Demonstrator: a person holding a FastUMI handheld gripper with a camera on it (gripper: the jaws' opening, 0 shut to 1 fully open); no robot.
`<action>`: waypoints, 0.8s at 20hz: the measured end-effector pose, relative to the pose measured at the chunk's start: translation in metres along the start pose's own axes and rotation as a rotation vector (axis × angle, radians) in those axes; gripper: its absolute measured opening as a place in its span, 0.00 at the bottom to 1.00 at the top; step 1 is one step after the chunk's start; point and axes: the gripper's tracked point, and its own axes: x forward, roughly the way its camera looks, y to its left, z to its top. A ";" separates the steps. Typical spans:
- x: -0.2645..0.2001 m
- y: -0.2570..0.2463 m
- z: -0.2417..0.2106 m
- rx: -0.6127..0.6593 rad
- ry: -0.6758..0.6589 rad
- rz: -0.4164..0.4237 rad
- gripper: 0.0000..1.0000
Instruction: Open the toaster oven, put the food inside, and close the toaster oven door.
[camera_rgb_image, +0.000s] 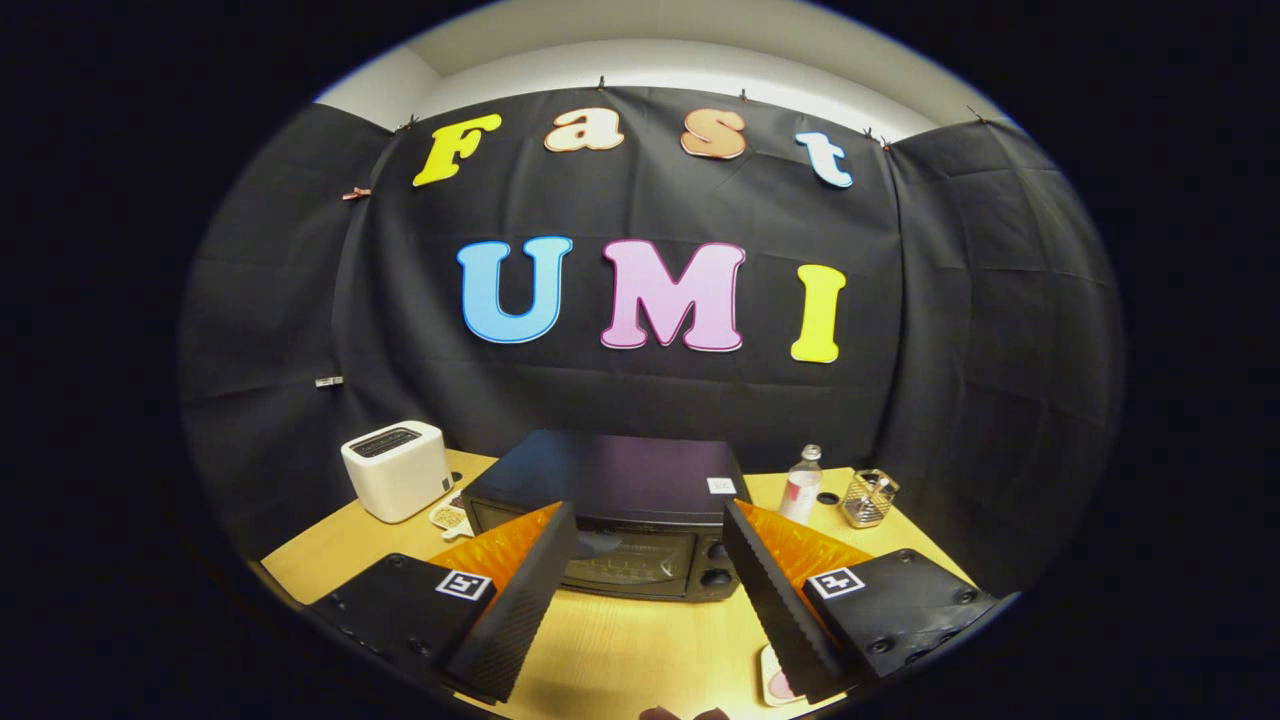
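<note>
The tongs (648, 545) are spread wide and hold nothing — the two fingers stand well apart, with bare tabletop (620, 640) between them. They hang above the near part of the tabletop, aimed at the oven (610, 510).

**Oven.** It sits on the tabletop just beyond the fingertips, front facing the tongs. The glass door (625, 565) appears upright and shut; its handle (598, 544) shows near the tip of the left finger, though contact cannot be confirmed. Two knobs (716, 565) stand at the right of the door.

**Food.** A plate (775, 680) with something pink on it lies on the tabletop beside the right finger, partly hidden by it. This is probably the food for the task, but too little shows to identify it. A second small dish (450, 516) lies at the oven's left front corner, between the oven and a white toaster (395, 468).

**Other items.** A bottle (802, 487), a dark cap (828, 497) and a wire holder (868, 497) stand to the right of the oven, near the wall.

**Progress.** No step is judged complete — door closed, food outside. Remaining:

1. Open the door.
2. Put the food inside.
3. Shut the door.

The aim of the tongs suggests that step 1 is at hand.
</note>
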 end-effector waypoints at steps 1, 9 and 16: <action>0.011 0.007 0.000 0.006 -0.001 0.001 0.99; 0.084 0.047 -0.038 0.013 0.084 -0.031 0.99; 0.128 0.061 -0.076 -0.005 0.143 -0.054 0.99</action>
